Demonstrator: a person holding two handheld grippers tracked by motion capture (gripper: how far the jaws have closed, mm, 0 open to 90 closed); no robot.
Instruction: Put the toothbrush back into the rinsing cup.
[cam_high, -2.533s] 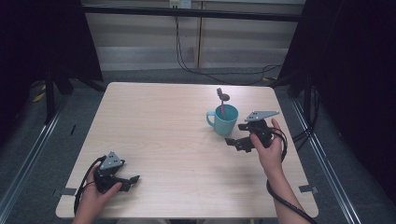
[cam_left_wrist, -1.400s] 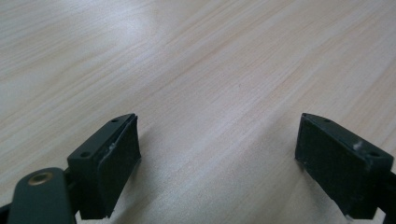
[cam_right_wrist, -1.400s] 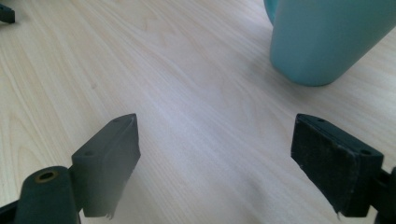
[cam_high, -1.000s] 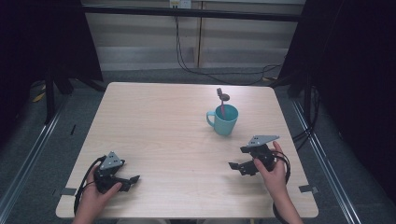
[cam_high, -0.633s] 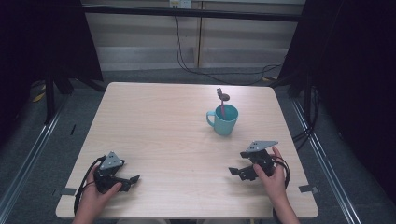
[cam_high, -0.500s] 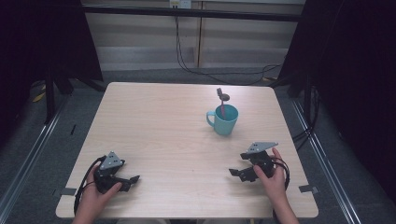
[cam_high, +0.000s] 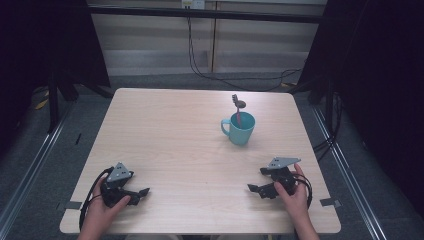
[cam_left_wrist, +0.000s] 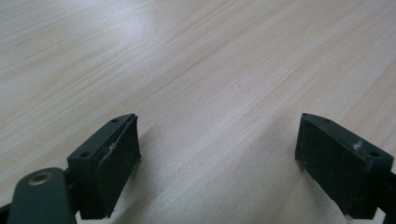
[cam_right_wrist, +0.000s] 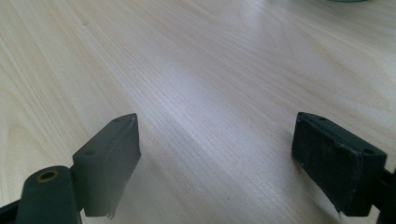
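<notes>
Over the last couple of seconds the right gripper (cam_high: 261, 190) has drawn back from beside the teal ceramic mug (cam_high: 240, 128) toward the person's near edge of the pale wooden table (cam_high: 165, 125), and it now rests low there in the right hand (cam_high: 294, 192), well apart from the mug; the left gripper (cam_high: 135, 194) has kept its place at the near left corner throughout. The mug stands upright right of the table's centre, handle to its left, with a dark-headed utensil on a reddish stem (cam_high: 238, 107) propped inside and leaning out past the rim. With the utensil already in the mug and both tools pulled home, the work looks finished or paused rather than mid-step. The high view gives the whole layout but leaves the jaws too small to read. The left gripper view settles it for that tool: its two black jaws stand wide apart over bare wood grain, holding nothing. The right gripper view shows the same wide, empty spread, and at its top edge a thin teal sliver, the mug's base (cam_right_wrist: 348, 1), confirming that this tool points toward the mug from a distance.
</notes>
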